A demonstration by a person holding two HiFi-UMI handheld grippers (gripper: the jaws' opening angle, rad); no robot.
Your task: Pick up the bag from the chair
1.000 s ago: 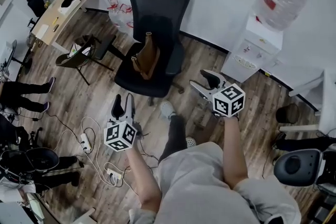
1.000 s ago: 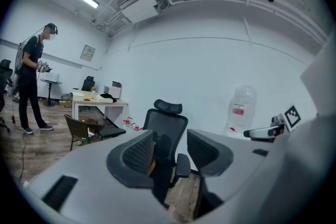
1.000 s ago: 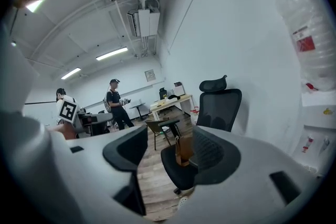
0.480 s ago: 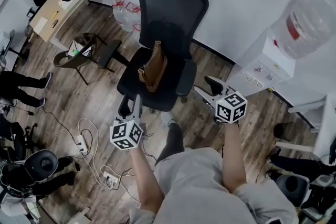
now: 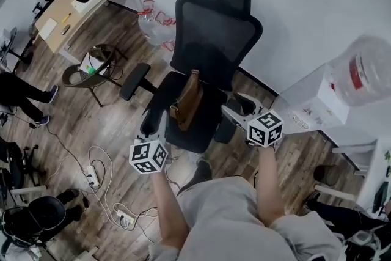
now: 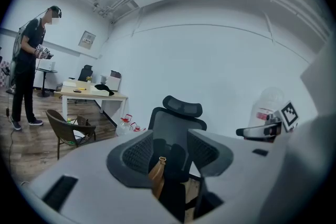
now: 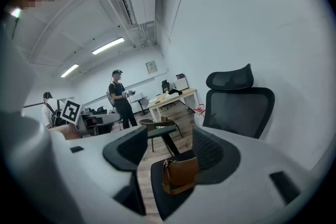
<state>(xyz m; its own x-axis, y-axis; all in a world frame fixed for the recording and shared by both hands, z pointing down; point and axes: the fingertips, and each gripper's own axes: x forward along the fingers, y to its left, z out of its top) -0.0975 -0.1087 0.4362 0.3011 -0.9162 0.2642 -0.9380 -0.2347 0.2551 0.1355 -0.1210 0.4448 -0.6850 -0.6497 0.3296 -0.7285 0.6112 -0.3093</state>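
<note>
A brown bag [image 5: 187, 102] stands upright on the seat of a black office chair [image 5: 215, 40]. My left gripper [image 5: 153, 124] is open at the seat's front left edge, a little short of the bag. My right gripper [image 5: 238, 107] is open at the seat's right side, by the armrest. In the left gripper view the bag [image 6: 157, 178] shows edge-on between the open jaws of the left gripper [image 6: 169, 157]. In the right gripper view the bag [image 7: 179, 173] shows side-on, low between the open jaws of the right gripper [image 7: 170, 152]. Neither gripper touches the bag.
A water dispenser [image 5: 357, 79] stands against the wall at the right. A wooden desk [image 5: 79, 3] and a small brown chair [image 5: 88, 67] are at the left. Cables and a power strip [image 5: 93, 175] lie on the floor. A person [image 6: 26, 60] stands far left.
I have come closer to the chair. Both grippers have moved forward to the seat's edges, either side of the bag, and stay open.
</note>
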